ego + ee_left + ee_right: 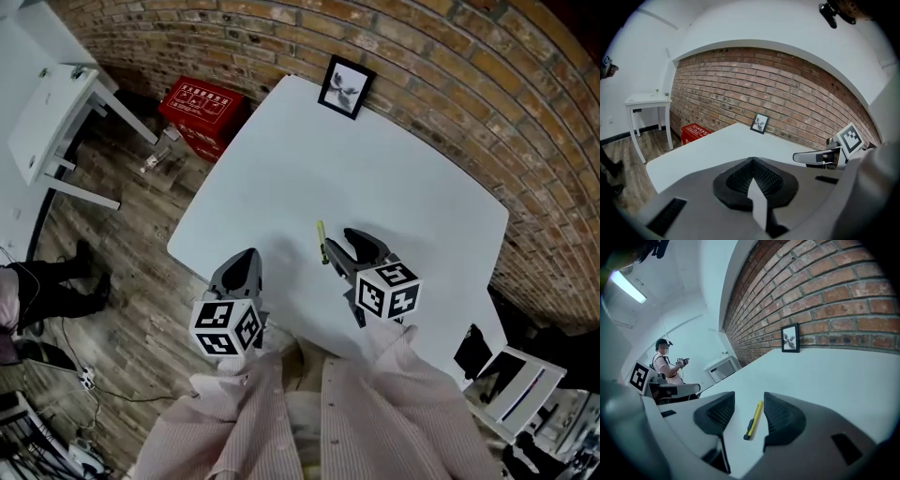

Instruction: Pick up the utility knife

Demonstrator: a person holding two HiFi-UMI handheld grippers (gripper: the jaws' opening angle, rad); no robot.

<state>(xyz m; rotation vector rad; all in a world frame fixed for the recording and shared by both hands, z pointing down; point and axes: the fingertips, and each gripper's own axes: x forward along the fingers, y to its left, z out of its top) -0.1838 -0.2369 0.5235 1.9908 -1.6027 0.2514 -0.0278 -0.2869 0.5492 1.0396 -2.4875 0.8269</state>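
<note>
- A slim yellow utility knife [753,420], black-ended, is laid flat on the white table [403,187].
- Its long axis is pointed away, black end nearest the person.
- It is flanked, ungripped, by the right gripper's [749,402] parted jaws; the left gripper [752,169] is closed.

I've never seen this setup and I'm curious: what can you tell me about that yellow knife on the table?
The utility knife is slim and yellow with a black end, and looks like plastic. It lies flat on the white table, between the open jaws of the right gripper, seemingly touching neither.
</note>
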